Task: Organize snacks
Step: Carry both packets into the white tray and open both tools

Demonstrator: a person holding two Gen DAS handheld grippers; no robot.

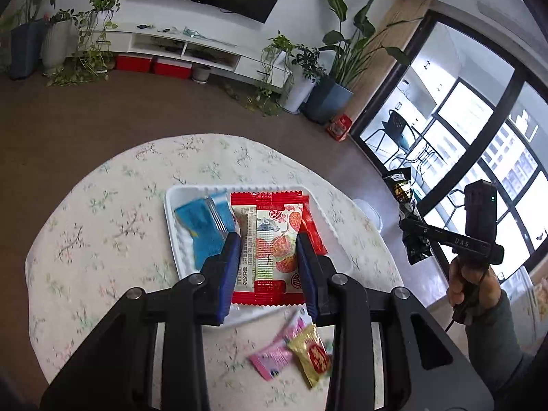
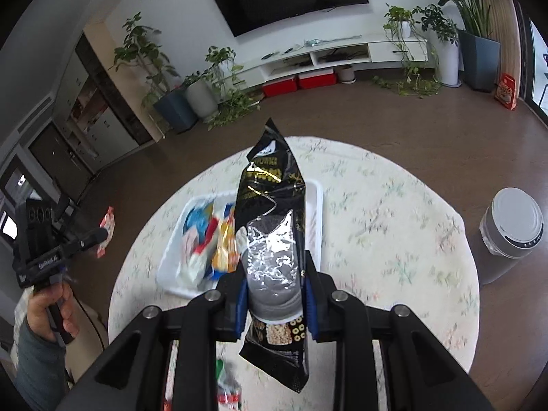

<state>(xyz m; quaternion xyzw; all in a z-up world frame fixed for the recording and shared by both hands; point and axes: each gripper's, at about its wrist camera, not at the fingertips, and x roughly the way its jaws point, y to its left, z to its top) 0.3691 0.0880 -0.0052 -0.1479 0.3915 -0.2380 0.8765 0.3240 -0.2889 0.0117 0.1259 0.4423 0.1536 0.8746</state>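
My left gripper (image 1: 267,241) is shut on a red snack packet (image 1: 274,253) printed with red fruit, held over the white tray (image 1: 170,205). A blue packet (image 1: 205,229) lies in the tray's left half. My right gripper (image 2: 275,274) is shut on a tall black snack bag (image 2: 274,205) with a clear window, held upright above the tray (image 2: 319,205), which holds several mixed packets (image 2: 209,239). In the left wrist view the right gripper (image 1: 409,227) and the black bag (image 1: 402,188) hang to the right, beyond the table. The left gripper (image 2: 97,236) shows far left with its red packet (image 2: 108,221).
The round table has a floral cloth (image 1: 102,222). A pink packet (image 1: 274,356) and a gold packet (image 1: 310,356) lie on it near the tray's front edge. A grey and white canister (image 2: 513,229) stands right of the table. Potted plants (image 1: 328,99) and a TV stand line the far wall.
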